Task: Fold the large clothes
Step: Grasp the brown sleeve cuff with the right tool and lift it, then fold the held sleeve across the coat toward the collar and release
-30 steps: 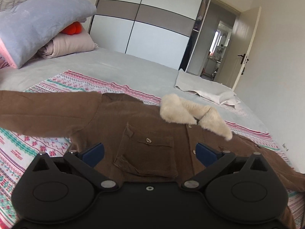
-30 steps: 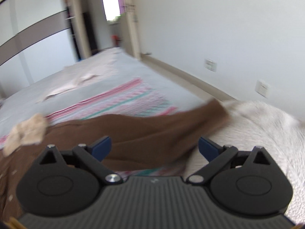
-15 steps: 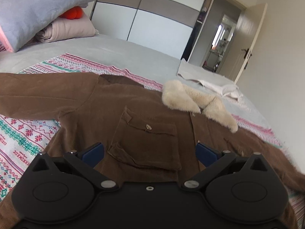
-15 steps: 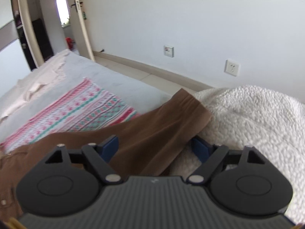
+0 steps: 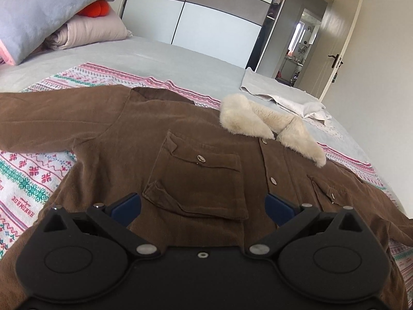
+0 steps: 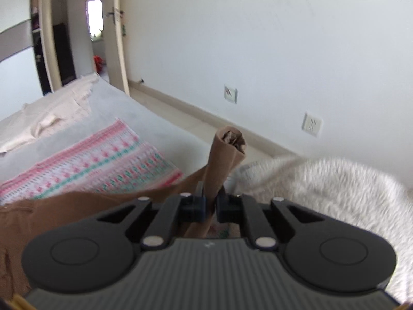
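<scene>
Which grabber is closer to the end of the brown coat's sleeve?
The right one. The right gripper is shut on the sleeve cuff, which sticks up past its fingers. The left gripper is open over the coat's chest pocket, not at a sleeve end.

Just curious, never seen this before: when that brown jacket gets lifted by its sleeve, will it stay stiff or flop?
Probably floppy: the sleeve crumples between the right gripper fingers. The jacket looks thick, with a furry collar, so likely heavyish and draggy.
</scene>
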The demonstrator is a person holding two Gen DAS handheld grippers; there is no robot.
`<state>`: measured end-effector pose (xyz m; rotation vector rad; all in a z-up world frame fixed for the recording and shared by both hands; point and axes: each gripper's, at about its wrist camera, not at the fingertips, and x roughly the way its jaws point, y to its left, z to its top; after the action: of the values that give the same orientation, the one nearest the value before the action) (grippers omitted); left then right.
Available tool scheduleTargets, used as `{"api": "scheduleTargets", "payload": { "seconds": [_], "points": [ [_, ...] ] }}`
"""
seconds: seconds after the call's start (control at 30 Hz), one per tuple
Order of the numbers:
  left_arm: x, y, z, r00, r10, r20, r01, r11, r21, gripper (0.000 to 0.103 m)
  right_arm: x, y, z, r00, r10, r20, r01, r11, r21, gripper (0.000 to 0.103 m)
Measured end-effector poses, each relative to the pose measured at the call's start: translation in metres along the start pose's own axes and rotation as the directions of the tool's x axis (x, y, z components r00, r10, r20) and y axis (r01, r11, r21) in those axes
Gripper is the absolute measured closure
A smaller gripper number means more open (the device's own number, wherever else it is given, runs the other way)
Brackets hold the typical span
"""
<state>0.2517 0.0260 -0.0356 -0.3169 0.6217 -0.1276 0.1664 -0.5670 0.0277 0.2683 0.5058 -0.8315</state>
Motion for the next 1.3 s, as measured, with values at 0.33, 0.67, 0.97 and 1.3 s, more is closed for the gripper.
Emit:
{"api": "scheduleTargets", "payload": {
  "seconds": [0.33,0.67,0.97,1.3],
  "points": [
    [-0.01,0.007,0.008,1.0,-0.003,0.017,0.003,1.0,-0.03,0.0,-0.112,0.088,0.046,0.963,0.2,0.178,-0.178,0.975,-0.132,0.097],
    [-0.015,0.017,0.016,1.0,-0.018,0.024,0.02,0.997,-0.079,0.0,-0.197,0.228,0.021,0.873,0.466,0.147,-0.388,0.844,-0.37,0.097],
    [-0.018,0.021,0.019,0.999,-0.025,0.025,0.027,0.995,-0.097,0.0,-0.214,0.343,-0.067,0.798,0.595,-0.095,-0.556,0.665,-0.498,0.097],
    [-0.014,0.027,0.021,0.999,-0.037,-0.015,0.035,0.995,-0.09,0.0,-0.188,0.364,-0.141,0.725,0.569,-0.388,-0.689,0.607,-0.396,0.056]
  ]
}}
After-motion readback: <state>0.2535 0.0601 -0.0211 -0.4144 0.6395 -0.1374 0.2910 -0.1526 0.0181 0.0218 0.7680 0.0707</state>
